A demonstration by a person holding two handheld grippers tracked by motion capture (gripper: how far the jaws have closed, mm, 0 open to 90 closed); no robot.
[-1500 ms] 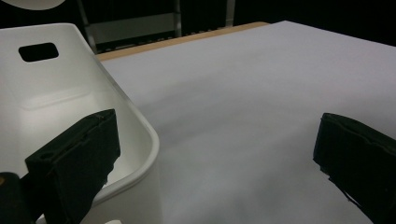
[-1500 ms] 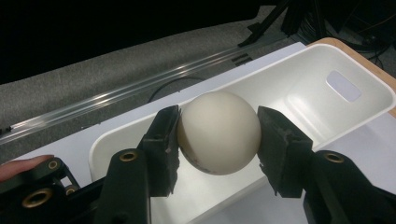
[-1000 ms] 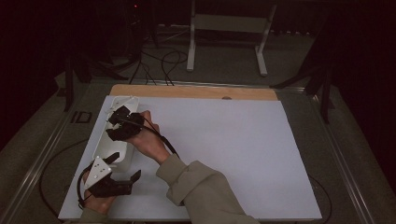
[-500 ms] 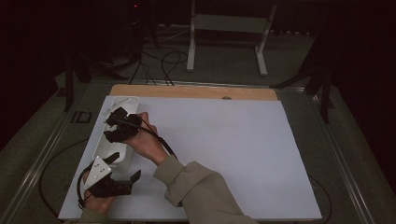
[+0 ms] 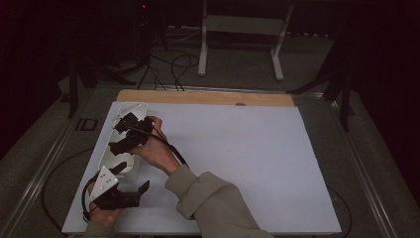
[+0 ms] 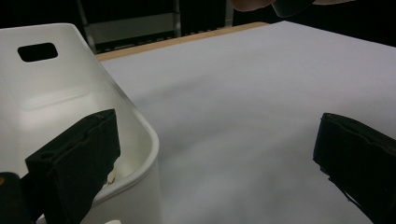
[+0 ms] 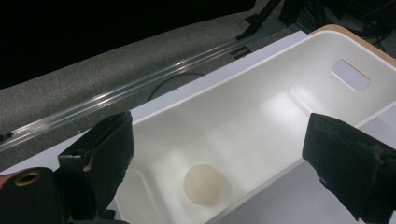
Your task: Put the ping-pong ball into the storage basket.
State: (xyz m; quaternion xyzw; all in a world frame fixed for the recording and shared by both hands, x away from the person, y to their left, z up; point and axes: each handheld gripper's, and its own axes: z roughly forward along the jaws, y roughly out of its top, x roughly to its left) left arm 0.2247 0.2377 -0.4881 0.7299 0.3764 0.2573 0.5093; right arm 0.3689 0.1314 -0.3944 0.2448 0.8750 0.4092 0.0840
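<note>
A long white tray (image 5: 110, 159) lies along the table's left side. In the right gripper view a pale round ball (image 7: 201, 184) rests on the floor of the tray (image 7: 261, 112). My right gripper (image 5: 119, 135) hovers over the tray's middle; its jaws have just been opening and stand wide, with nothing between them (image 7: 224, 142) and the ball lying free below. My left gripper (image 5: 131, 177) sits at the tray's near end, open (image 6: 217, 140). One of its jaws is at the rim of the tray (image 6: 60, 88) and the other is over the white sheet.
A white sheet (image 5: 237, 158) covers the table, with a wooden strip (image 5: 208, 97) along its far edge. Metal rails (image 5: 44, 168) border the table. Cables and a white stand (image 5: 242, 29) are on the floor behind.
The right gripper's jaws have spread apart over the tray. Both hands have stayed where they were.
</note>
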